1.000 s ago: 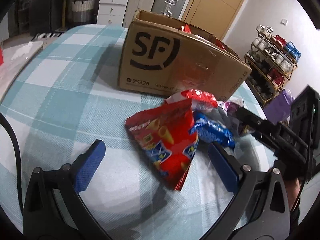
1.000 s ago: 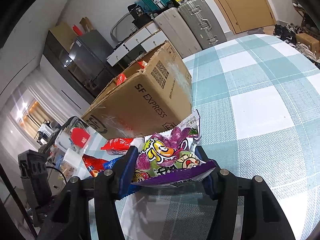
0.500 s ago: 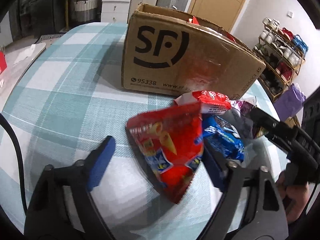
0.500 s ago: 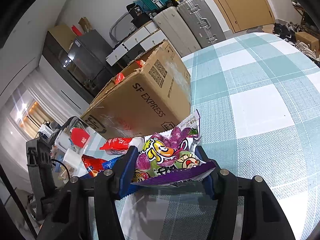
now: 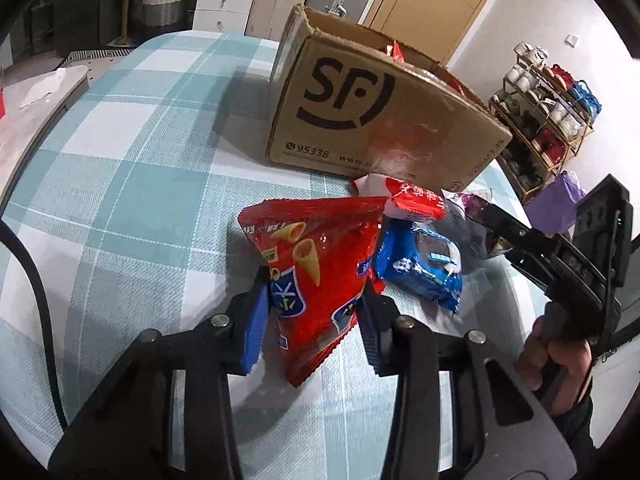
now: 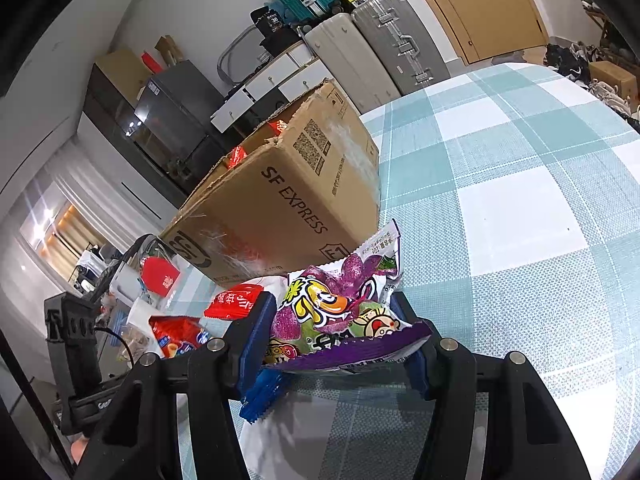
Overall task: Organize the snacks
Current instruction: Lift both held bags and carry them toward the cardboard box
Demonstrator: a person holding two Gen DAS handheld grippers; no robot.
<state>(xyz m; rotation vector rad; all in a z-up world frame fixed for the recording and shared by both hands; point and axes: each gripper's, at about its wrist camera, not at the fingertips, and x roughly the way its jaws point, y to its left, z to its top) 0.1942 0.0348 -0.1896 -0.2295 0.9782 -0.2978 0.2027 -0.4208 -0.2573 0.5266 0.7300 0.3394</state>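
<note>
My left gripper is shut on a red snack bag with cone-shaped chips printed on it, lying on the checked tablecloth. A blue cookie packet and a red-and-white packet lie just right of it. My right gripper is shut on a purple snack bag, held just above the cloth. The right gripper also shows in the left wrist view. An open SF cardboard box stands behind the snacks, with red packets inside; it also shows in the right wrist view.
The table carries a teal and white checked cloth. Suitcases and drawers stand behind it, a shoe rack to the right. A red box and clutter sit at the left in the right wrist view.
My left gripper moved forward and shut on the red chip bag. My right gripper kept its hold on the purple bag and barely moved.
</note>
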